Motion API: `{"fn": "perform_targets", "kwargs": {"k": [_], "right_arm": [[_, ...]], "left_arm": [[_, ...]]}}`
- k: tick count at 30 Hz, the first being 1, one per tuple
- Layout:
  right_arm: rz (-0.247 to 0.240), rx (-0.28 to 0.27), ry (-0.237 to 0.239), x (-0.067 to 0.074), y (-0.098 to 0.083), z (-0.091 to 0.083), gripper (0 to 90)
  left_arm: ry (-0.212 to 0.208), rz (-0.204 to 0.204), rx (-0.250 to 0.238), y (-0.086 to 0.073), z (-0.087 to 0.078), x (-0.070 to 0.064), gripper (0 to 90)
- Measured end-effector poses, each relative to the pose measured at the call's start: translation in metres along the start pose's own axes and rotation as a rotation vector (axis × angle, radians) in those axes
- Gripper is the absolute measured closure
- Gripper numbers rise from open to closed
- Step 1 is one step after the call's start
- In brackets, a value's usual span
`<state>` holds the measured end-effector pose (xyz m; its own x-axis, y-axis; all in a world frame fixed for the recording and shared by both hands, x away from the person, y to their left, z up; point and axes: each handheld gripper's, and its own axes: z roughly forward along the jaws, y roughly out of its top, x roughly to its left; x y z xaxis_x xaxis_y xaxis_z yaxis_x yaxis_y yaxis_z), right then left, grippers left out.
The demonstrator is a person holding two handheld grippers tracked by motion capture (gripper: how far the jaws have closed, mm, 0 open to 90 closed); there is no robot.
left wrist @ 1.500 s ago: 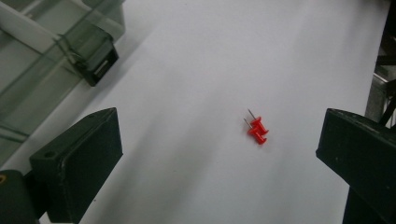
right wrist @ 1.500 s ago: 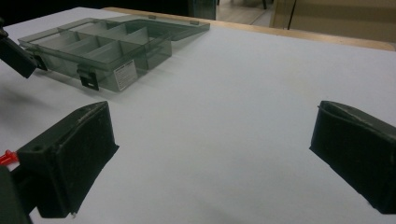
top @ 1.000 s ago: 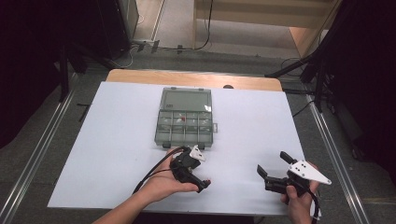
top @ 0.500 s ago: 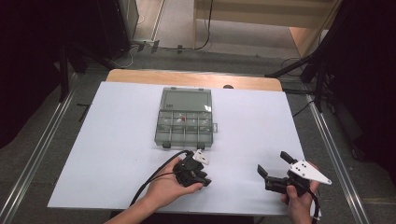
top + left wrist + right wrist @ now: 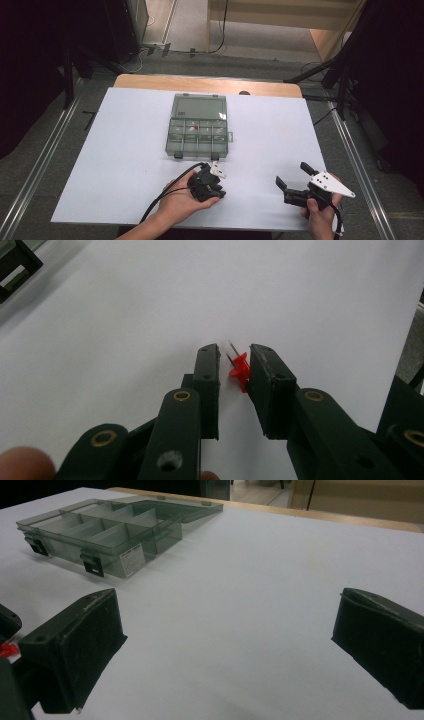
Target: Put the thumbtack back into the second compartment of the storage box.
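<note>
High view: the bench (image 5: pixel 150 200) is a wide, smooth white sheet over a wooden top whose far edge shows as a tan strip, with metal rails along both sides and dark floor beyond; most of the white surface lies bare, giving open room to the left and right of the organiser box (image 5: pixel 198 127) and between the two hands at the near edge. The organiser box, of smoky clear plastic, sits near the middle with its lid laid back flat toward the far edge; thin walls split it into small square compartments, and one near the centre holds a small red thing, too small to tell apart. The right tool (image 5: pixel 296 182), matte black with a grey three-cornered plate, rests near the near right corner with its jaws wide apart and nothing between them. The left tool (image 5: pixel 235 365), just in front of the box, has been closing its jaws on a red pushpin (image 5: pixel 238 371); the pin touches one jaw, a gap remaining at the other.
</note>
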<state>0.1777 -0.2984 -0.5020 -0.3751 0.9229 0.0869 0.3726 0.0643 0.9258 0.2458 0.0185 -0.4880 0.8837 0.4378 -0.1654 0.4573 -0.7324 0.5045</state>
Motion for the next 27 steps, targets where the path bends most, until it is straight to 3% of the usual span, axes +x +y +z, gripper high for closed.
{"fn": "perform_targets", "kwargs": {"k": [5, 16, 20, 27], "right_arm": [[0.002, 0.001, -0.001, 0.0003, -0.0002, 0.0004, 0.3], [-0.002, 0.005, -0.003, 0.0005, -0.0003, 0.0008, 0.2], [0.000, 0.003, -0.003, 0.0007, -0.0003, 0.0008, 0.2], [-0.003, 0.002, -0.004, -0.0004, -0.0006, 0.0007, 0.2]], "left_arm": [[0.031, 0.012, 0.011, -0.0005, 0.0013, -0.0008, 79.8], [0.039, 0.026, 0.015, -0.0018, 0.0019, -0.0012, 82.3], [0.016, 0.006, 0.000, -0.0029, 0.0017, 0.0020, 83.2], [-0.002, 0.006, -0.007, -0.0046, 0.0000, 0.0048, 83.3]]}}
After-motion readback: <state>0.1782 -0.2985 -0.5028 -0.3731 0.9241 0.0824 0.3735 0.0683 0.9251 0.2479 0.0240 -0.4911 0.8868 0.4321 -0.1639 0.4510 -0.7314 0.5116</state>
